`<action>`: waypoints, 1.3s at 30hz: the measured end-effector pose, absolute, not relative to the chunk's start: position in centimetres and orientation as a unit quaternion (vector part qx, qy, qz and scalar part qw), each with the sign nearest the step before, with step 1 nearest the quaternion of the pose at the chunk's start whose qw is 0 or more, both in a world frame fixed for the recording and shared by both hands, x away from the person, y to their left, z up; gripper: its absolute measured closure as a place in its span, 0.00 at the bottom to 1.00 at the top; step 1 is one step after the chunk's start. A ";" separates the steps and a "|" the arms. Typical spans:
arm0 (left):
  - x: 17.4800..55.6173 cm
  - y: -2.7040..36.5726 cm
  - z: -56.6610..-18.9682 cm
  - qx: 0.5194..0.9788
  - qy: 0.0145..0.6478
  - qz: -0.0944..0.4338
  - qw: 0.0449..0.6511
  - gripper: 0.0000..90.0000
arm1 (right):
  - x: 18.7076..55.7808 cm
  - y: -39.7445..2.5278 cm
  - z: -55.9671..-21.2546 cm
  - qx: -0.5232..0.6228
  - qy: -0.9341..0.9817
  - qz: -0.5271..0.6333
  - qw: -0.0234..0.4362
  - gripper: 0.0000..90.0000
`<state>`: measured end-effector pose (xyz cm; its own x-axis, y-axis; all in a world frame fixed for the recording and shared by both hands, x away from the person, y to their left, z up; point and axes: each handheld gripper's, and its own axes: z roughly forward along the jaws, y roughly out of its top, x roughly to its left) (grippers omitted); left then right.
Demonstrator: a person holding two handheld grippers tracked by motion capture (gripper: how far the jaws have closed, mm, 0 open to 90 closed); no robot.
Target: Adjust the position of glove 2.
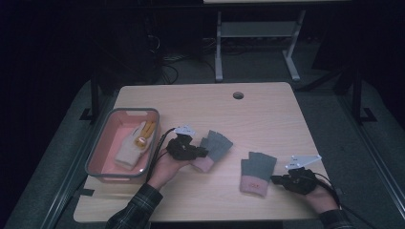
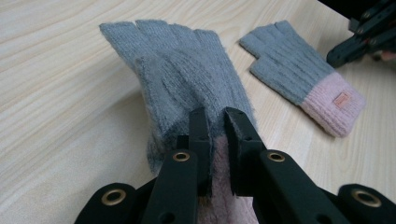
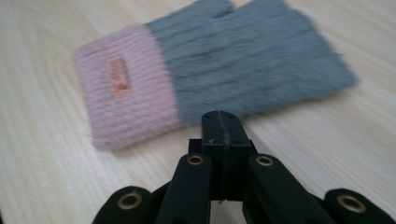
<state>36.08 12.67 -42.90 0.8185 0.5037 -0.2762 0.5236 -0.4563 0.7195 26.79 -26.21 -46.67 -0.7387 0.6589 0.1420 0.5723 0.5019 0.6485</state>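
**A thin pinch on the first glove, the second still lying flat**

The left gripper is clamped on a grey-and-pink glove, its jaws closed over a fold of knit where the grey meets the pink cuff. In the high view this glove sits just at 3 o'clock of the left gripper, near the table's middle, and the pink bin lies at 9 o'clock of that hand. The second glove lies flat on the table, with the right gripper at its 3 o'clock edge.

The main risk, as I judge it, is the hold itself: the jaws seem to catch only a ridge of soft, fuzzy wool, so a quick lift or swing toward the bin could let the knit slide out. A dragging fingertip could also snag on the bin's rim. The right gripper has its jaws pressed together on nothing, just short of the second glove; it must open before it can take the cloth.

The left gripper view shows the bunched fold between the jaws, which the high view is too small to tell. The right gripper view shows the orange label on the cuff. The high view alone gives the bin's place and the white and yellow glove already inside it.
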 end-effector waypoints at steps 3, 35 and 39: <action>36.1 12.7 -42.9 0.851 0.303 -0.016 0.430 0.90 | 26.9 -25.5 -46.7 0.348 0.867 0.352 0.057 1.00; 35.7 12.2 -42.2 0.846 0.293 -0.038 0.445 0.90 | 29.3 -21.7 -46.1 0.322 0.864 0.382 0.067 0.77; 35.6 11.1 -41.9 0.847 0.284 -0.039 0.447 0.90 | 29.6 -23.0 -46.1 0.352 0.850 0.379 0.102 0.55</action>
